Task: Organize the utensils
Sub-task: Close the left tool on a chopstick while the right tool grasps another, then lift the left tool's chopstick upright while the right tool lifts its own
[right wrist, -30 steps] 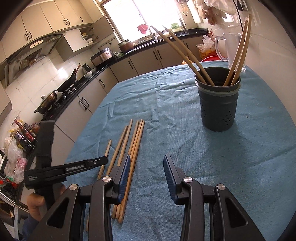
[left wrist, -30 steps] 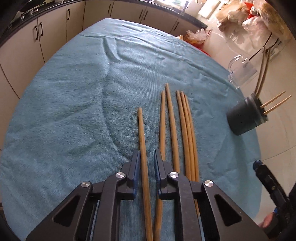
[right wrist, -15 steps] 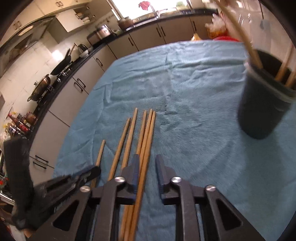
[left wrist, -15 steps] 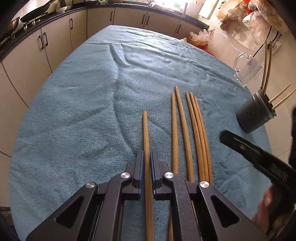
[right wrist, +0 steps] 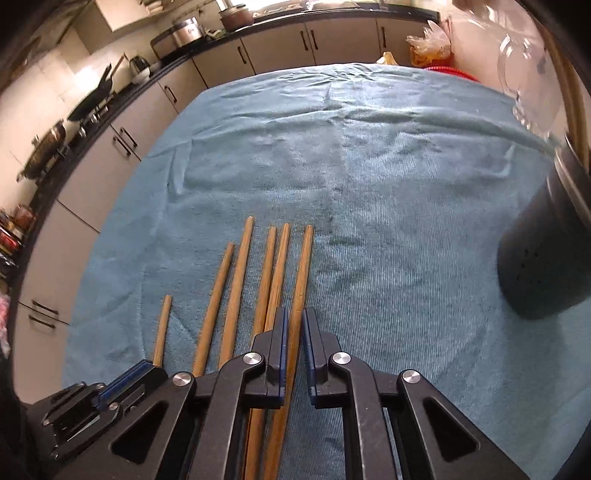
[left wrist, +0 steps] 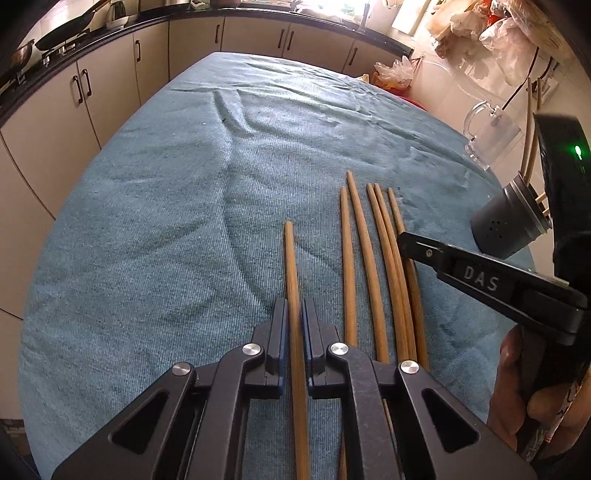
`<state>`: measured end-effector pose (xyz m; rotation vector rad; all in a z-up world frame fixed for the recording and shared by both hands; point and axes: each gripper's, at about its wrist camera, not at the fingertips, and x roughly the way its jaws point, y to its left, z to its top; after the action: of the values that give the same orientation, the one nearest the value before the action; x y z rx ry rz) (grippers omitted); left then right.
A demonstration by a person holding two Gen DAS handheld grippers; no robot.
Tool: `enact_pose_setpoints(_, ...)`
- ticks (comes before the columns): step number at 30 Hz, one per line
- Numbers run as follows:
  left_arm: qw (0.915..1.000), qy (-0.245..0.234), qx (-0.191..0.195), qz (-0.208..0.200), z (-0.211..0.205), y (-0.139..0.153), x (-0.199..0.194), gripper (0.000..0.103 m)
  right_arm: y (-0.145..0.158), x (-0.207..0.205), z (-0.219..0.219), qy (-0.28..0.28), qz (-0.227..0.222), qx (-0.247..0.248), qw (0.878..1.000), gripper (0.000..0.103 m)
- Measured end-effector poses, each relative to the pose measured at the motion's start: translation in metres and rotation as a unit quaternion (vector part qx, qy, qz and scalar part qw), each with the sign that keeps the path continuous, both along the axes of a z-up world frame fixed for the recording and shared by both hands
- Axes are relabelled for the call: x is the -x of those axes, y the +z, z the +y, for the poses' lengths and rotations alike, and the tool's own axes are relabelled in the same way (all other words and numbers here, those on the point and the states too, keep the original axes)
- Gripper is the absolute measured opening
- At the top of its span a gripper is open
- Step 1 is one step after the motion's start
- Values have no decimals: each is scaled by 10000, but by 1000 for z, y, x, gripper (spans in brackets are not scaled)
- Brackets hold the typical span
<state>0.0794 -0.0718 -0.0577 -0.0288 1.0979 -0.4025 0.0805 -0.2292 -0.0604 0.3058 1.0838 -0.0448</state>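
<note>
Wooden chopstick [right wrist: 300,280] in right gripper [right wrist: 294,332]; stove pans [right wrist: 88,99] visible.

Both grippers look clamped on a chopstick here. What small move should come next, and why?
Probably a short lift. The left gripper is shut on the lone chopstick, the right gripper on the rightmost chopstick, and both sticks lie on the blue cloth. Raising them clears the way toward the dark holder.

Kitchen setting: beige base cabinets with dark handles [left wrist: 110,85] under a black countertop [right wrist: 258,31] ahead of the hand-held gripper; teal cloth-covered worktop [right wrist: 369,166] in the foreground; bright daylight beyond.
</note>
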Motion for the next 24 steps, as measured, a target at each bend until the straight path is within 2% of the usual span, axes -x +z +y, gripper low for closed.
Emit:
enact_pose_setpoints(6, 9997, 29, -218, -142, -12, 1, -10, 7, 3, -12, 4, 168, 94, 307, 9993, 8)
enact_pose_setpoints(10, 9997, -47, -74, -246, -12, 7, -9, 6, 8, -1, -1, 227, -203, -18, 9995, 7)
enact_pose_setpoints(17, 9955, -21, 309, -893, 1, 53, 15, 6, 60, 55, -8, 200, -1420, -330, 9891, 7)
enact_pose_setpoints(22, 9889, 15, 509, -1398, 14, 90, 39, 6, 97, 112, -10, 221, -2478, -488, 9673, 7)
enact_pose_setpoints(24, 9862, 18, 574, -1552, 16, 102, 48, 6, 106, 130, -7, 208, -2775, -411, 9596, 7)
